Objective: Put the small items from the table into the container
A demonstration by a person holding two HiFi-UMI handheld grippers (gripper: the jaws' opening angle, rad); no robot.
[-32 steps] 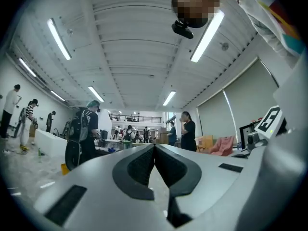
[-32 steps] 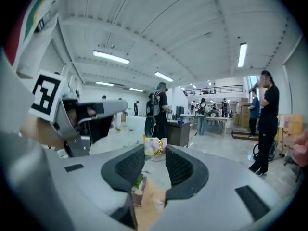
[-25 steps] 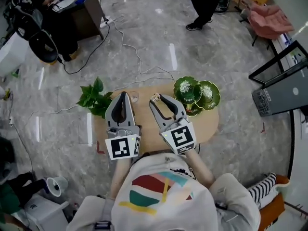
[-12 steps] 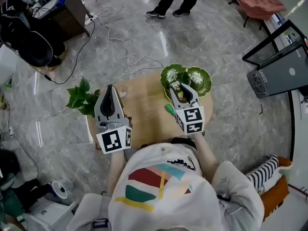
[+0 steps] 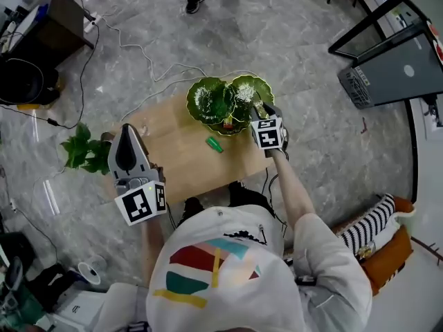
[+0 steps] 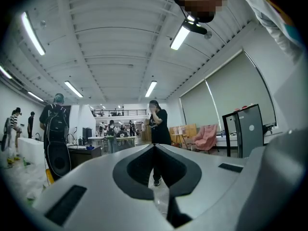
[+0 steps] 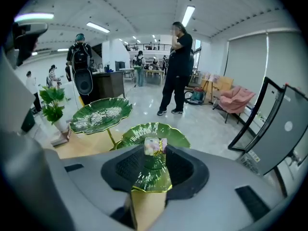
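Note:
The container is a stand of green leaf-shaped dishes (image 5: 223,101) at the far right end of the wooden table (image 5: 173,154). My right gripper (image 5: 257,108) hangs over its right side, shut on a small wrapped candy (image 7: 153,145). In the right gripper view the candy sits between the tips (image 7: 155,151) above the lowest, gold-rimmed leaf dish (image 7: 153,174). A small green item (image 5: 214,144) lies on the table in front of the stand. My left gripper (image 5: 127,127) is at the table's left end, shut and holding nothing; in the left gripper view (image 6: 155,147) it points level into the room.
A potted plant (image 5: 84,152) stands on the floor left of the table. Cables (image 5: 138,61) trail across the marble floor beyond it. A black-framed cabinet (image 5: 394,54) stands at the far right. A person (image 7: 178,66) stands some way past the table.
My right gripper has carried the candy from over the table's middle to the right and down, onto the leaf dishes. The left gripper has drawn back to the left.

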